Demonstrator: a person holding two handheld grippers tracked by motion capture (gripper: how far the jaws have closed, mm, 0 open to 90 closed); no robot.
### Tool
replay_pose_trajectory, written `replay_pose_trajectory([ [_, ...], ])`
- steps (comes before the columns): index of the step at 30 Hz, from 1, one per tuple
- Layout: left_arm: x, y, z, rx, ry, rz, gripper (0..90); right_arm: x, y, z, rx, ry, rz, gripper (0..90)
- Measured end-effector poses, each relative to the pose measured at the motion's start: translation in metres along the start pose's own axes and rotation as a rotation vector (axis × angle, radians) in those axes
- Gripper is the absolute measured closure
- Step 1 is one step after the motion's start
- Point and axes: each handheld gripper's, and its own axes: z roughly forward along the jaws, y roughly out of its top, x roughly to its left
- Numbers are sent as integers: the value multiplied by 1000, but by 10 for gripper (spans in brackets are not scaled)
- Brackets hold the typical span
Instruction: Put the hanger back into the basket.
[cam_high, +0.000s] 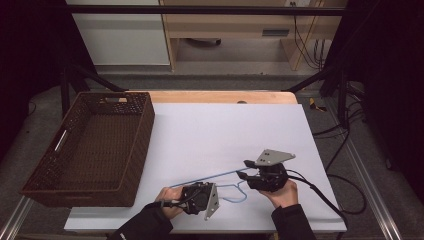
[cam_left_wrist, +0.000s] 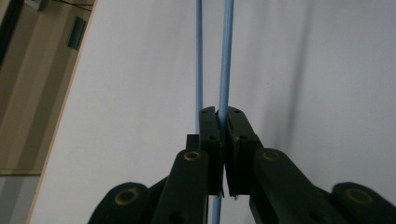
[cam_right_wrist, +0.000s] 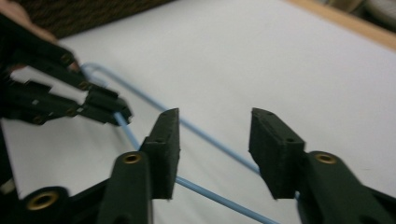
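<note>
A light blue wire hanger (cam_high: 210, 176) lies on the white table (cam_high: 225, 125) near its front edge. My left gripper (cam_high: 216, 191), turned on its side, is shut on one of the hanger's wires. In the left gripper view the pads pinch that wire (cam_left_wrist: 227, 56) at the tips (cam_left_wrist: 222, 122), and a second wire runs alongside to the left. My right gripper (cam_high: 245, 170) is open, held over the hanger's right part. In the right gripper view its jaws (cam_right_wrist: 215, 135) stand apart with the wire (cam_right_wrist: 201, 135) crossing on the table below them, untouched. The left gripper (cam_right_wrist: 119, 112) shows there at the left.
A dark brown wicker basket (cam_high: 145, 130) with nothing in it stands at the table's left side. Wooden table edge (cam_high: 220, 96) runs along the back. Black cables (cam_high: 320, 195) trail from the right gripper off the table's right edge.
</note>
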Motion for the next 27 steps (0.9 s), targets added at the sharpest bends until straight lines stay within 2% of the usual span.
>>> replay_pose_trajectory([
  [1,1,0,-1,0,4,-3,865,0,0,0,0,0,0,511],
  [2,3,0,-1,-2,9,-10,867,-2,0,-4,-27,-21,15,482],
  [3,4,0,-2,-5,7,-17,867,-4,0,-9,-52,-55,32,449],
  [5,7,-1,-3,-7,8,-32,869,-7,-1,-16,-87,-89,47,412],
  [6,8,-1,-4,-4,9,-36,869,-11,-3,-22,-115,-132,65,358],
  [8,11,-1,-4,-6,9,-47,870,-13,-3,-24,-120,-142,77,334],
  [11,14,0,-7,-3,13,-52,870,-16,-5,-29,-122,-184,84,263],
  [13,18,1,-9,-21,14,-84,870,-18,-7,-32,-121,-201,94,219],
  [14,21,2,-11,-14,13,-85,870,-20,-8,-34,-127,-208,105,200],
  [18,32,1,-18,-44,-5,-161,871,-25,-13,-43,-146,-225,133,166],
  [23,51,-1,-30,-58,-31,-266,871,-25,-14,-48,-138,-239,127,153],
  [25,62,-3,-38,-70,-46,-332,871,-25,-14,-49,-139,-241,127,145],
  [27,68,-5,-42,-75,-52,-373,871,-24,-14,-51,-143,-244,125,138],
])
